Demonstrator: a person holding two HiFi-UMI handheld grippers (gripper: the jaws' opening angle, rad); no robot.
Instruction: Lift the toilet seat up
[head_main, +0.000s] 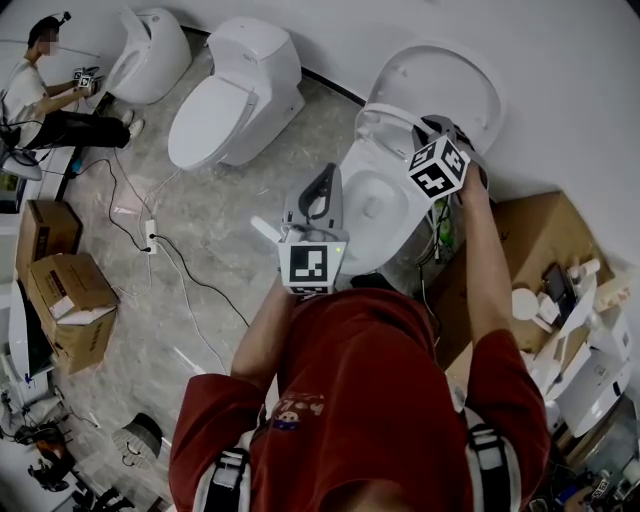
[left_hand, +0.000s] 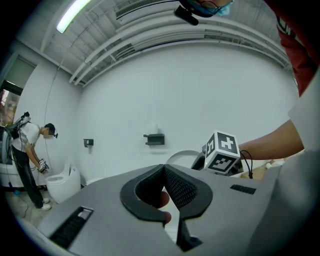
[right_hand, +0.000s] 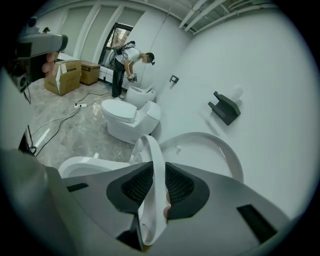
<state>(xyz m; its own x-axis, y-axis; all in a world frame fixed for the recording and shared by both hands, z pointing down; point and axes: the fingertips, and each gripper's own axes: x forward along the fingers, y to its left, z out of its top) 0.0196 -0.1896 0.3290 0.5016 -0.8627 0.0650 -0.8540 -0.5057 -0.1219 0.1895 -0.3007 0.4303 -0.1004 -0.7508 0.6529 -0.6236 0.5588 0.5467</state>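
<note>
Toilet seat (right_hand: 156, 170): smooth glossy white oval ring.

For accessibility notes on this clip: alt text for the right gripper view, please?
The right gripper has its dark ribbed jaws clamped on a white plastic toilet seat ring, held edge-on and partly raised above the white ceramic bowl. Behind it the white lid stands open against the wall; farther back, a person bends over another white toilet.

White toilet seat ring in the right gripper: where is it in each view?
Head view: white toilet seat ring, upper right of centre.
Left gripper view: not clearly in it.
Right gripper view: centre, clamped in right gripper.
Landmark: distant white toilet beside another person.
</note>
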